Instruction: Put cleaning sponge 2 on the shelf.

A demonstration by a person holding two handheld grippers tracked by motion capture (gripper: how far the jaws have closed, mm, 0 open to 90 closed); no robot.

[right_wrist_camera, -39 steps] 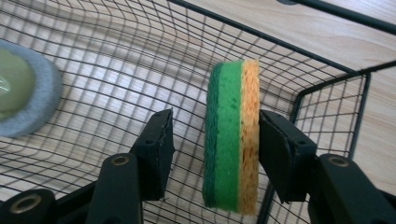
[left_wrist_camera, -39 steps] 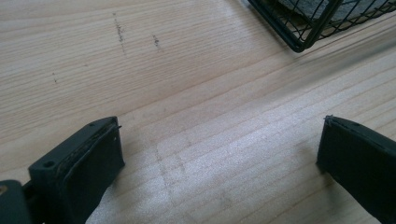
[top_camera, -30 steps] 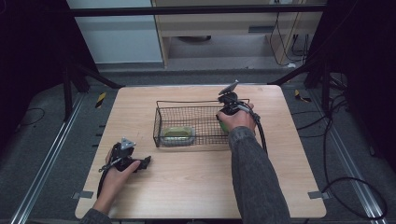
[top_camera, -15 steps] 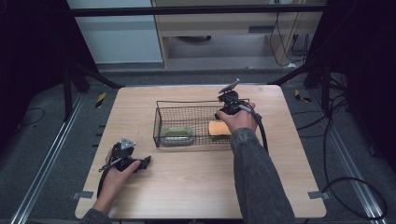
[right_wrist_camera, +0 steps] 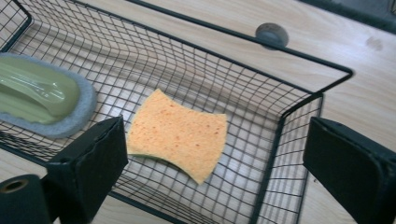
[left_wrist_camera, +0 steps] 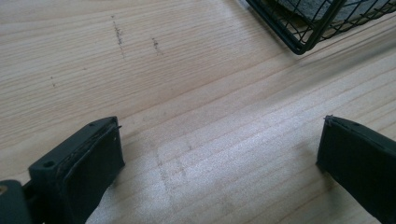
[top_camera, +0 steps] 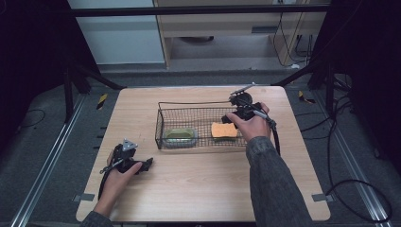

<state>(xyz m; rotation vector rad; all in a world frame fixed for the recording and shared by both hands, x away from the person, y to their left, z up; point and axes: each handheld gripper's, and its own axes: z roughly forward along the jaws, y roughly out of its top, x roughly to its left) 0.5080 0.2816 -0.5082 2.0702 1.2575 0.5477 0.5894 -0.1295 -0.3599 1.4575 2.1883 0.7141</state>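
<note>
**Sponge in the basket, both grippers empty**

Sponge (right_wrist_camera: 176, 134) — orange, wavy-edged — lies flat on the mesh floor of the black wire basket (right_wrist_camera: 299, 100), toward its right end as seen from the high view (top_camera: 223, 129). Nothing is touching it.

Right gripper (top_camera: 235, 113) sits at the basket's right end, above the rim, held in the person's right hand (top_camera: 253, 125). Its jaws have just been opening and now stand wide apart. In the right gripper view the sponge shows below and between the two black jaws, clear of both pads — not gripped.

Green scrubber pad (right_wrist_camera: 39, 95) with a grey foam border lies in the same basket, toward the left end in the high view (top_camera: 179, 135), well apart from the sponge.

Left gripper (top_camera: 142, 164) rests low on the wooden table (top_camera: 198, 189), in the left hand (top_camera: 118, 177), near the front-left part of the tabletop and apart from the basket. In the left gripper view its jaws are spread wide with bare wood (left_wrist_camera: 196, 93) between them, holding nothing. A corner of the basket (left_wrist_camera: 299, 42) shows at the top right of that view.

A small grey round disc (right_wrist_camera: 272, 33) is set in the tabletop just beyond the basket's far rim in the right gripper view.
</note>
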